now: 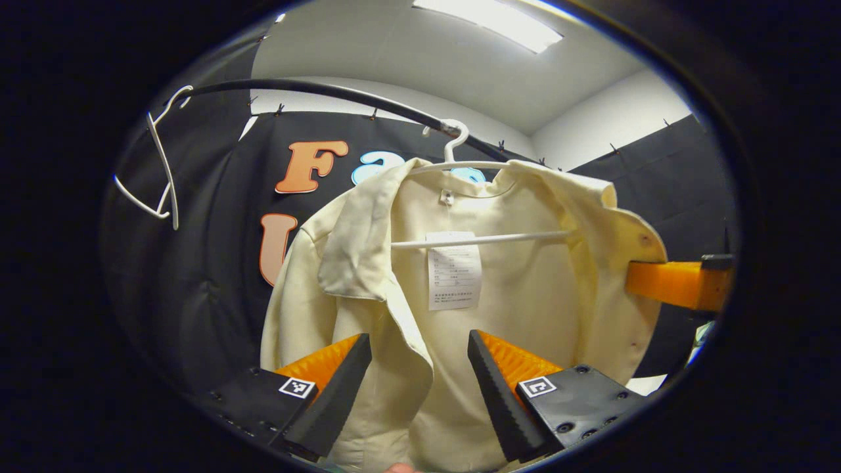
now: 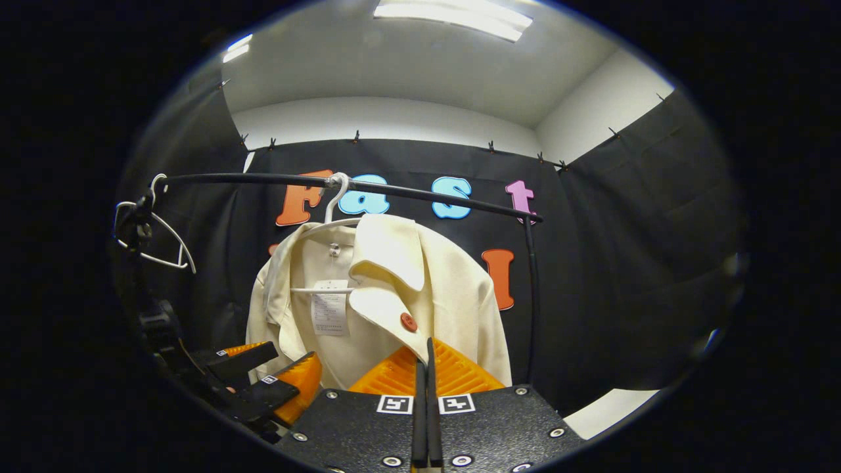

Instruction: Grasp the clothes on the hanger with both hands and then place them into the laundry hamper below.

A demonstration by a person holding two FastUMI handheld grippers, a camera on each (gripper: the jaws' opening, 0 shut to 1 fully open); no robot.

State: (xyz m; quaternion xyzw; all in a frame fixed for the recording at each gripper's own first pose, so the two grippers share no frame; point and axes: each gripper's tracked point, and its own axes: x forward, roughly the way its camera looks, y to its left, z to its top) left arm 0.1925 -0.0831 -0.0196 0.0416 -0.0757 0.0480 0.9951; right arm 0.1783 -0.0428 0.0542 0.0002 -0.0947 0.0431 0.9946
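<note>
a cream jacket point(image 1: 525, 289) is hanging on a white hanger point(image 1: 460, 157) from the black rail point(image 1: 341, 95). the left claw point(image 1: 420, 368) is gaping around its front edge; the right claw point(image 2: 426, 368) is sitting pressed together, empty, just below the hem.

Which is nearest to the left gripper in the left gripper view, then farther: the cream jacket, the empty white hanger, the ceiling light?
1. Cream jacket, directly ahead of the open left gripper.
2. Empty white hanger, upper left on the rail.
3. Ceiling light, overhead.
</note>
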